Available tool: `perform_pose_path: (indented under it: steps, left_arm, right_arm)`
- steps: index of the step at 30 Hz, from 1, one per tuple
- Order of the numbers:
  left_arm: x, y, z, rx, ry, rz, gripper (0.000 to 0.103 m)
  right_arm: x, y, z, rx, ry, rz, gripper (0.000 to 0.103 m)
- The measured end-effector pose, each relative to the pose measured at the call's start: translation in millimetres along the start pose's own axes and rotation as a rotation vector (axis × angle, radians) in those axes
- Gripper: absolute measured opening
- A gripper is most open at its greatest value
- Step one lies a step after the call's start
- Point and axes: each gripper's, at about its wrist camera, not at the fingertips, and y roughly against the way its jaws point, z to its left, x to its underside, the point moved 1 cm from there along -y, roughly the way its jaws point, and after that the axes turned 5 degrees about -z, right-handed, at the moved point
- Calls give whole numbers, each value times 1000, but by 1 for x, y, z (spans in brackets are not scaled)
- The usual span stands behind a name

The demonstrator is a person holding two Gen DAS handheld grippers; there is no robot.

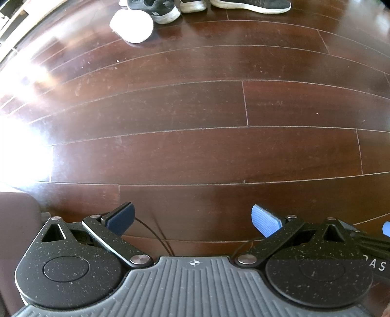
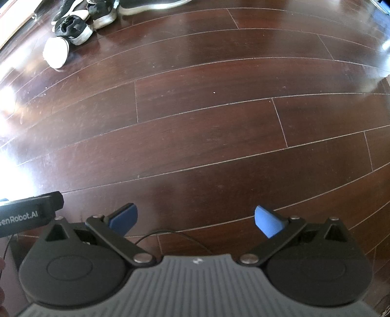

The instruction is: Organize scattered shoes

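Lying clustered on dark wood floor (image 1: 195, 109), black white-soled shoes (image 2: 73, 29), both claws wide open, empty.

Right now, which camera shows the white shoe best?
The right wrist view: the white shoe sits whole, clear of the frame edge, beside the black sneakers. The left wrist view also shows it, but overexposed.

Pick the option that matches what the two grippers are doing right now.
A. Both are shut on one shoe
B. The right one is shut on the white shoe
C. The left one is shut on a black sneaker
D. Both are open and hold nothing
D: the left gripper and the right gripper both show spread jaws over bare wooden floor, while the black sneaker and white shoe lie far ahead.
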Motion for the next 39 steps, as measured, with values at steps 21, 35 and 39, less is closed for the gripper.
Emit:
perform_pose_path:
  steps: [21,35,39]
  left_arm:
    - [-6,1,0,-20,38,-34,103]
    - [-24,23,27,-101,163,-89,103]
    - [-34,36,35,-133,200,-95,103]
  right_arm:
    - [-10,7,-18,-44,-23,-57,103]
    - [-25,25,-23,-89,-63,-163,103]
    - [-29,28,-20,-108,-71,-190,103]
